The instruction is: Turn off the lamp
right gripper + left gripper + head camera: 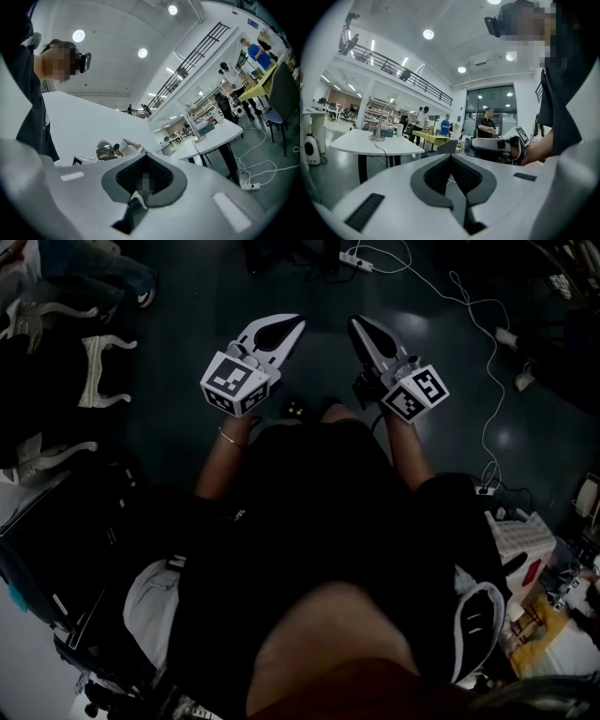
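A slim silver lamp stands on a white round-edged table far off in the left gripper view. The right gripper view shows the same lamp on that table, also at a distance. Both grippers are held side by side in front of the person's body above the dark floor. My left gripper has its jaws together with nothing between them. My right gripper is likewise shut and empty. Its body and marker cube show at the right of the left gripper view.
A power strip and a white cable lie on the floor ahead. White-handled dark bags sit at the left, boxes at the right. Several people stand by a yellow table; a grey chair is nearer.
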Available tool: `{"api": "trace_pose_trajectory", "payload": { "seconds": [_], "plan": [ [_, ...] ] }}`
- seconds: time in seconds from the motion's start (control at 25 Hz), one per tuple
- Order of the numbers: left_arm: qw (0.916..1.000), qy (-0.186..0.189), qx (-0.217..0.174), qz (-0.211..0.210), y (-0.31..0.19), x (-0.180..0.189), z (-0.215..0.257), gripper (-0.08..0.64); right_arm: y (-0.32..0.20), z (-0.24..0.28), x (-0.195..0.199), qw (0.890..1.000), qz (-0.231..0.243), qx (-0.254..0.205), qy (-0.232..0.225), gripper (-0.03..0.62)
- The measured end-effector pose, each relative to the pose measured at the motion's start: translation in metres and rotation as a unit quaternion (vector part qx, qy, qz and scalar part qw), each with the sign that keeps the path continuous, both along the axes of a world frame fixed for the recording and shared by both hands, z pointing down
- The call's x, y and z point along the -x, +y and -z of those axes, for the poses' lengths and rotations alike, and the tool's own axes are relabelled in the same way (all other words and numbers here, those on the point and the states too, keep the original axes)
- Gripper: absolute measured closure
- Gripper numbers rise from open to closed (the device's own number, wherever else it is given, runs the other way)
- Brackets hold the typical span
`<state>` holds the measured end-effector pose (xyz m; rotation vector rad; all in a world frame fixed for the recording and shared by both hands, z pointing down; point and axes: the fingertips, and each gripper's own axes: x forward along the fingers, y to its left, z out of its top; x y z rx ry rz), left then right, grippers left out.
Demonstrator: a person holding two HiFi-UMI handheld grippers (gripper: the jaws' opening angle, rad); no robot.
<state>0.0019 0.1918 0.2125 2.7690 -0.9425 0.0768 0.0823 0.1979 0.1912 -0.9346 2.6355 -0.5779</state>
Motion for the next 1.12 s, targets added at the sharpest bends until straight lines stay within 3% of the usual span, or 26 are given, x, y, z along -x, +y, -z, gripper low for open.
{"api": "trace_pose_trajectory", "payload": {
  "seconds": [0.52, 1.12],
  "plan": [
    [0.9998, 0.016, 0.003, 0.008, 0.01, -0.037, 0.013, 0.554, 0.011, 0.012, -0.035, 1.0, 0.023, -0.002, 0.011, 0.592],
    [0.9996, 0.017, 0.0, 0.02, -0.003, -0.029, 0.023, 0.554, 0.008, 0.017, -0.038, 1.0, 0.03, -0.003, 0.01, 0.592]
  ]
}}
